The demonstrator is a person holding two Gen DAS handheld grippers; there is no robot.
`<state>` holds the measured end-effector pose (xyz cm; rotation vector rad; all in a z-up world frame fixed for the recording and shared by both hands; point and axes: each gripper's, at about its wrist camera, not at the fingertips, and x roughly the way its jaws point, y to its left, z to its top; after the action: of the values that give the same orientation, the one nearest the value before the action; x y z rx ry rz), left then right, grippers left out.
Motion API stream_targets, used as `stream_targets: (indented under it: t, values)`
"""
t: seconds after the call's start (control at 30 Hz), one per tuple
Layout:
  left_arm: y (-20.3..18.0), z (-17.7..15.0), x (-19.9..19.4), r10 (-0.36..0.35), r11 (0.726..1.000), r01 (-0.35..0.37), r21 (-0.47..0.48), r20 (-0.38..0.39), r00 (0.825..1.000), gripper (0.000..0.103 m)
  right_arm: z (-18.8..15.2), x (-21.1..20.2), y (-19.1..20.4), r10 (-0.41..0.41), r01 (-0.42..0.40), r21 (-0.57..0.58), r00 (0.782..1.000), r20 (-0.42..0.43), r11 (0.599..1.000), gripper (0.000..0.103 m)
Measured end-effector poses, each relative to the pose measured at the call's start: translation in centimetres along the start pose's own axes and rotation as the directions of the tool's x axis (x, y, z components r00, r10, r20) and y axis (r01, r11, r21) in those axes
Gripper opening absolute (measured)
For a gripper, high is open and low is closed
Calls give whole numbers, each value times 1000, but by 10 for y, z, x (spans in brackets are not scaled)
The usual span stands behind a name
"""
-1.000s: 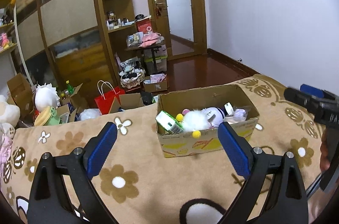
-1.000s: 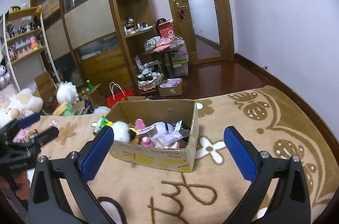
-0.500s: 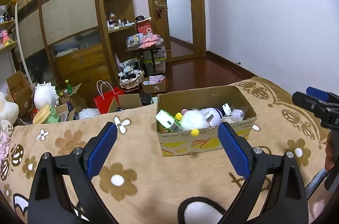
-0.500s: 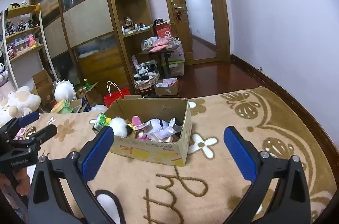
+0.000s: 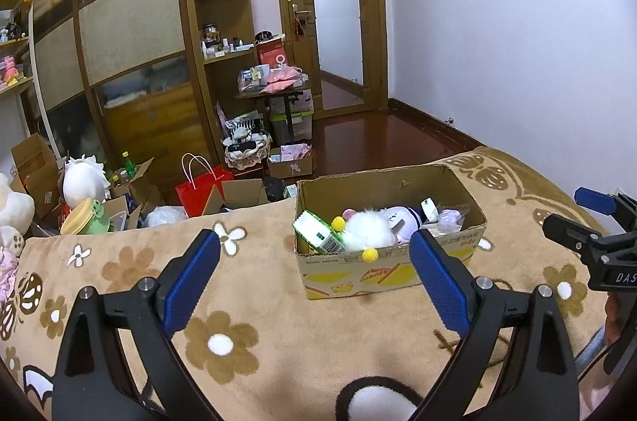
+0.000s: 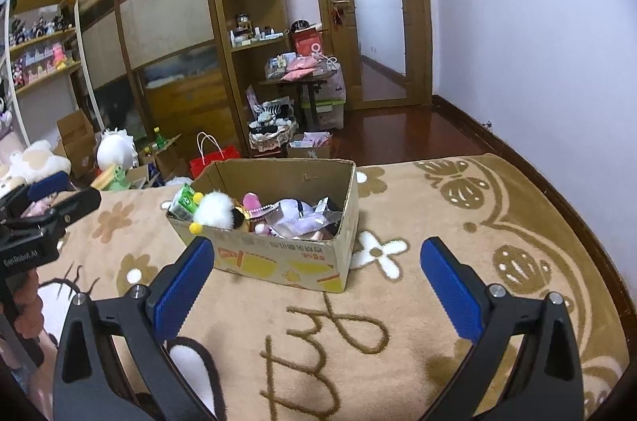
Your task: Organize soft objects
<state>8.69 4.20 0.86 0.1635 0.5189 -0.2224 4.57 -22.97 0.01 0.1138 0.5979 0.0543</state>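
While both grippers hang wide-jawed and hold nothing above the flower-patterned blanket [image 5: 278,333], the item of record is a cardboard box [image 5: 388,271] standing on that blanket ahead of them, its long axis running crosswise to both pairs of fingers. Contents, as far as visible: a white fluffy plush with yellow pompoms [image 5: 364,228], a green-and-white carton [image 5: 318,234] propped at the box's left end, a pale purple-white plush [image 5: 400,216], and crinkled plastic-wrapped pieces [image 6: 318,210] toward the right end; a pink item [image 6: 251,201] shows in the right wrist view. Position relative to left gripper [image 5: 314,281]: box ahead and right of centre, its right front corner passing behind the right fingertip. Position relative to right gripper [image 6: 314,285]: box ahead and left of centre, its left front corner just above the left fingertip. Neither gripper looks plainly nearer, so either could take the box end on its own side. Whether the soft items are to stay boxed or come out, the scene fits both.
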Motion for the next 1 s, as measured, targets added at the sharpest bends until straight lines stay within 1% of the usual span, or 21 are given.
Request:
stream_targets:
  t: [0.47, 1.0]
  values:
    - [-2, 0, 2, -2, 1000, 2, 18, -10, 1000, 95, -2, 7, 4, -1, 1, -3, 1000, -23, 1000, 103]
    - [-1, -2, 5, 1, 1000, -1, 20, -21, 1000, 95, -2, 10, 5, -2, 2, -9, 1000, -21, 1000, 103]
